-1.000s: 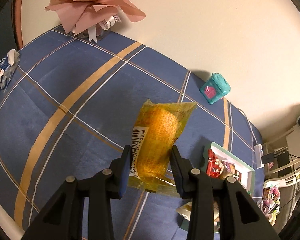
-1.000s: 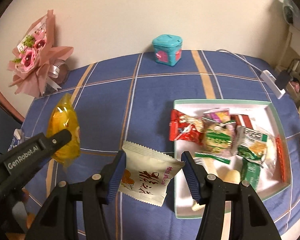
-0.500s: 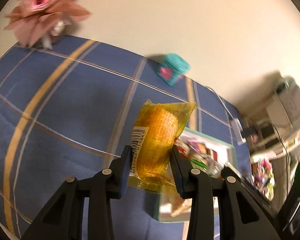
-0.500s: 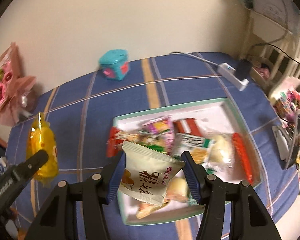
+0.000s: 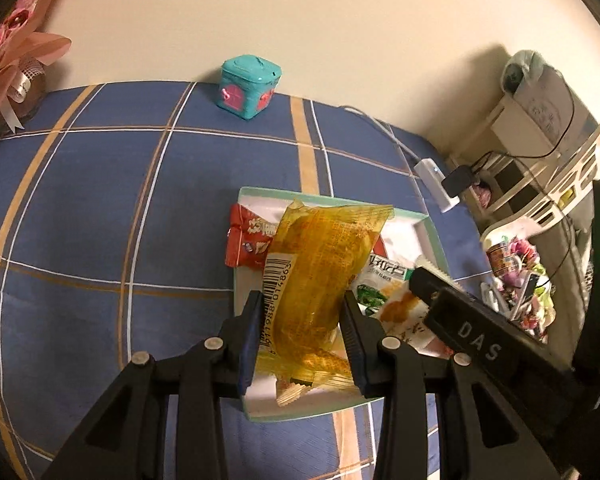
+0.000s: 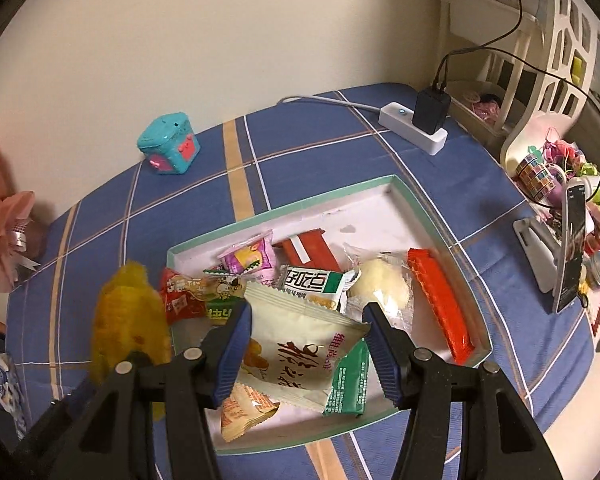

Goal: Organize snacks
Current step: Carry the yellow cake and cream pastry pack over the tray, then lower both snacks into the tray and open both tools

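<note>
The left gripper (image 5: 302,330) is clamped on a yellow packet (image 5: 320,276), held just above the near left part of the tray (image 5: 431,227). The right gripper (image 6: 306,342) has its fingers pressed on a white packet (image 6: 296,354), over the tray's near edge. Ahead of both grippers the tray lies on the blue plaid surface (image 5: 100,208) with other snacks in it: a red packet (image 5: 246,242) hangs over its left rim, an orange bar (image 6: 438,304) lies along its right side. A teal box (image 6: 168,148) stands far ahead to the left, well apart from the tray.
</note>
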